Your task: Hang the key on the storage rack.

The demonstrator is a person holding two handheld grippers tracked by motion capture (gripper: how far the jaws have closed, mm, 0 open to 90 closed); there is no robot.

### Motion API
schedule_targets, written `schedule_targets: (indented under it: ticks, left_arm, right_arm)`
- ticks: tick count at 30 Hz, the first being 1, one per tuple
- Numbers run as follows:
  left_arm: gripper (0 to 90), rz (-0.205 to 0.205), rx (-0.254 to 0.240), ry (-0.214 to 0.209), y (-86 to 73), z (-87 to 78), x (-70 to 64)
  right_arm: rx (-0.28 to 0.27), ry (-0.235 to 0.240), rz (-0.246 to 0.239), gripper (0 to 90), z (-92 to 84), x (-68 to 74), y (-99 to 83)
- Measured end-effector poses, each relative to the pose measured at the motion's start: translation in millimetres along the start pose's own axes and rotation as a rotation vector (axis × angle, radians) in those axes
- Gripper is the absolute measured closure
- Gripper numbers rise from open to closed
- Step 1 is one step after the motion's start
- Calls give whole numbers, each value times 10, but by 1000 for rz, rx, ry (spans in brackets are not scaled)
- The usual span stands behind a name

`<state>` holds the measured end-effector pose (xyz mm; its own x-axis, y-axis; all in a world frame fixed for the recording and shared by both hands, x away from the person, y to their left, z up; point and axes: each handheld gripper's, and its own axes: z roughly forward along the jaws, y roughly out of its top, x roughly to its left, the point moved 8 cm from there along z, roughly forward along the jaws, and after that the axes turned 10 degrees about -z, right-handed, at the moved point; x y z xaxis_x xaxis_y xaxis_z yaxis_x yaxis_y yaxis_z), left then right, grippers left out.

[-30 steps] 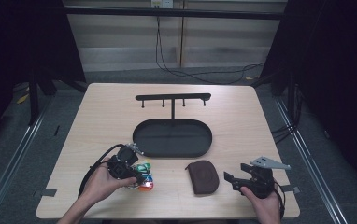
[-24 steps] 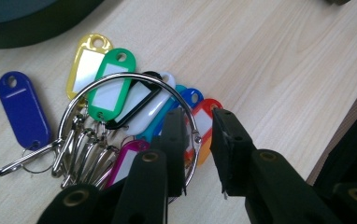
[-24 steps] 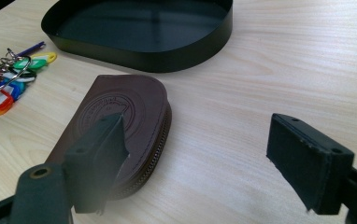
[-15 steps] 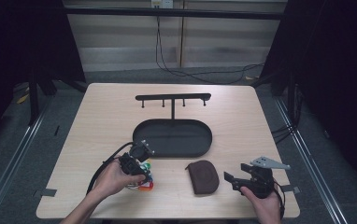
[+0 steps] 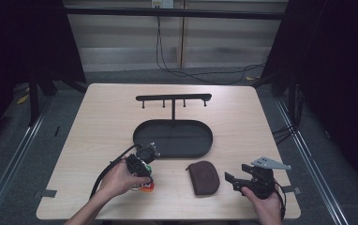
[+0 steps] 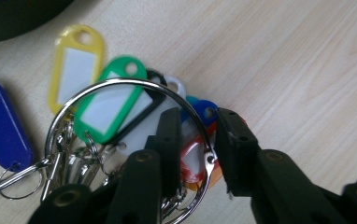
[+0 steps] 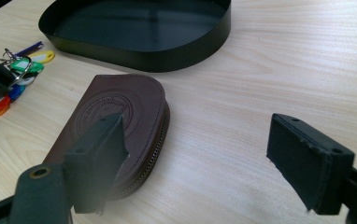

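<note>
A bunch of coloured key tags on a large metal ring lies on the wooden table near its front left. My left gripper points down onto the bunch. In the left gripper view its jaws stand a little apart, astride the ring's wire; they have just been opening and the pads do not press on it. A brown zipped leather pouch lies to the right of the keys. My right gripper rests open just right of the pouch, nothing between its fingers.
A black oval tray sits mid-table behind the keys and pouch, its wall close to both. A black rack with hooks rises from its far edge. Bare wood lies to the right and far left.
My left hand has slid to the right over the key bunch, toward the tray's near edge. The right hand and the pouch have kept still.
</note>
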<state>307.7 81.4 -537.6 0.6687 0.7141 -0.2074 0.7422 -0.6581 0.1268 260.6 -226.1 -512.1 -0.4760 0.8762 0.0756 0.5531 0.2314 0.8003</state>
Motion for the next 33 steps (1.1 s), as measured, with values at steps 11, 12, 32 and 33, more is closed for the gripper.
schedule_targets:
  ticks: [11,12,32,33]
  left_arm:
    - [720,20,31,0,-2,20,-57]
    - [720,26,32,12,-1,19,-59]
    - [829,71,83,-12,-147,-61,-38]
    - [829,69,77,-15,-138,-66,-46]
  right_arm:
    - [9,-6,3,198,12,-4,-5]
    - [10,-7,2,199,12,-5,-6]
    - [15,-6,12,202,30,-24,-11]
    - [15,-6,12,202,30,-24,-11]
